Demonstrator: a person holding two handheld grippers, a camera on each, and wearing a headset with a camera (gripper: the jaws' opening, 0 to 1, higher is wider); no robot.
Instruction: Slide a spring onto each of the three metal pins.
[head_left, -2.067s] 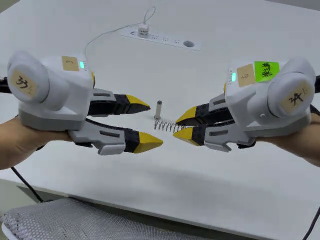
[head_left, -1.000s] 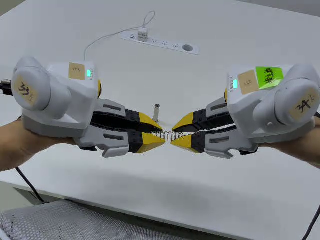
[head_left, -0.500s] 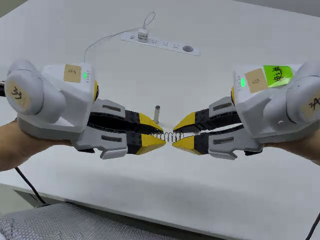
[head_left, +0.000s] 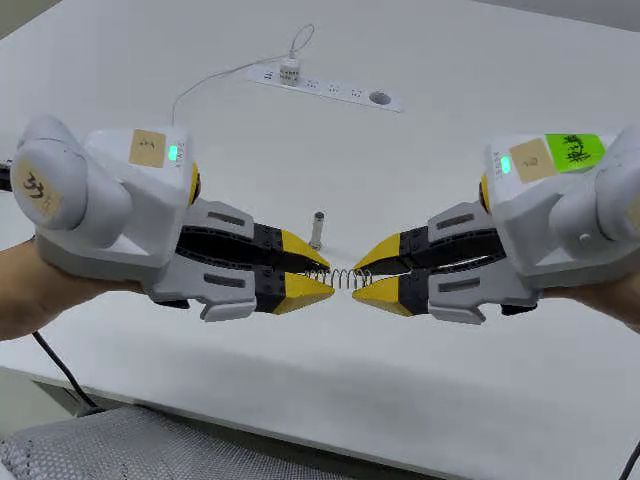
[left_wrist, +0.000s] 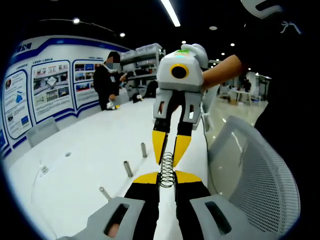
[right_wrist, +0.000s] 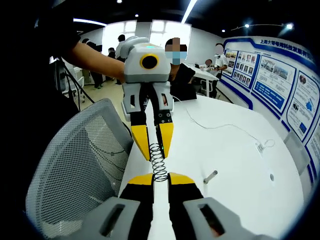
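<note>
The left tongs (head_left: 329, 278) are closed on one end of a small coiled spring (head_left: 342, 279). The right tongs (head_left: 357, 280) are closed on its other end, so the yellow tips face each other. The spring is held level in the air between them, above the white bench (head_left: 450, 150). One upright pin (head_left: 318, 228) is seen on the bench just behind the spring. Three metal pins (left_wrist: 128, 168) are seen in a row in the left gripper view. A power strip (head_left: 330, 88) lies at the far side.
</note>
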